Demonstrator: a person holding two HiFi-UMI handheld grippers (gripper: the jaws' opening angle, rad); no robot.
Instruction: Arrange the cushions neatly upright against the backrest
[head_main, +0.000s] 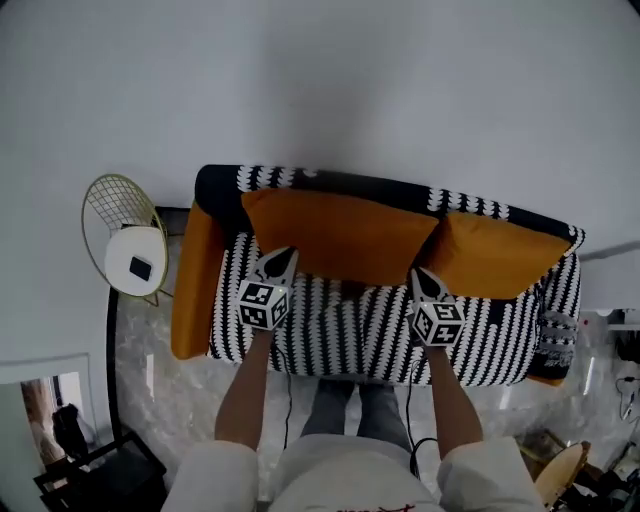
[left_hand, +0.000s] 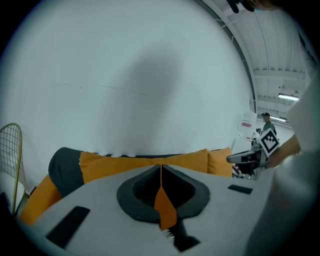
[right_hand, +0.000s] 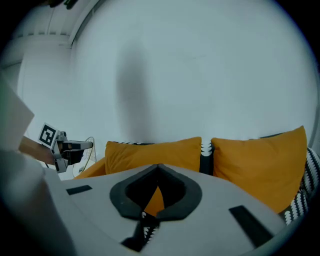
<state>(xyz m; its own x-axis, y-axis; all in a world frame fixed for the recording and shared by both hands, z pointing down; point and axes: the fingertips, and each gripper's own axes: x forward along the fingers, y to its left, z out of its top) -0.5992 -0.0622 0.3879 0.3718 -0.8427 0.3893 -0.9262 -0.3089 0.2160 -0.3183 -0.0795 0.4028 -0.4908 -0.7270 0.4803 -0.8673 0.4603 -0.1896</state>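
The left tool (head_main: 279, 259) has its jaws pressed together with nothing between them, and the right tool (head_main: 424, 279) is the same, tips meeting and empty. Both hang over the striped seat (head_main: 350, 335) of the black-and-white sofa (head_main: 515, 345), pointing at the cushions without gripping them. The long orange cushion (head_main: 340, 235) stands upright against the backrest (head_main: 330, 180) across the left and middle. The smaller orange cushion (head_main: 495, 260) leans on the backrest just beside it at the right, with a strip of backrest showing between them in the right gripper view. In front of both, the seat lies bare to its front edge. An orange armrest (head_main: 195, 285) closes off the left end. A plain white wall (head_main: 350, 80) rises right behind the sofa. A gold wire side table (head_main: 120, 235) sits just beside the left armrest. Pale marble floor (head_main: 160, 385) spreads in front, where the person stands, with dark clutter at its far corners.
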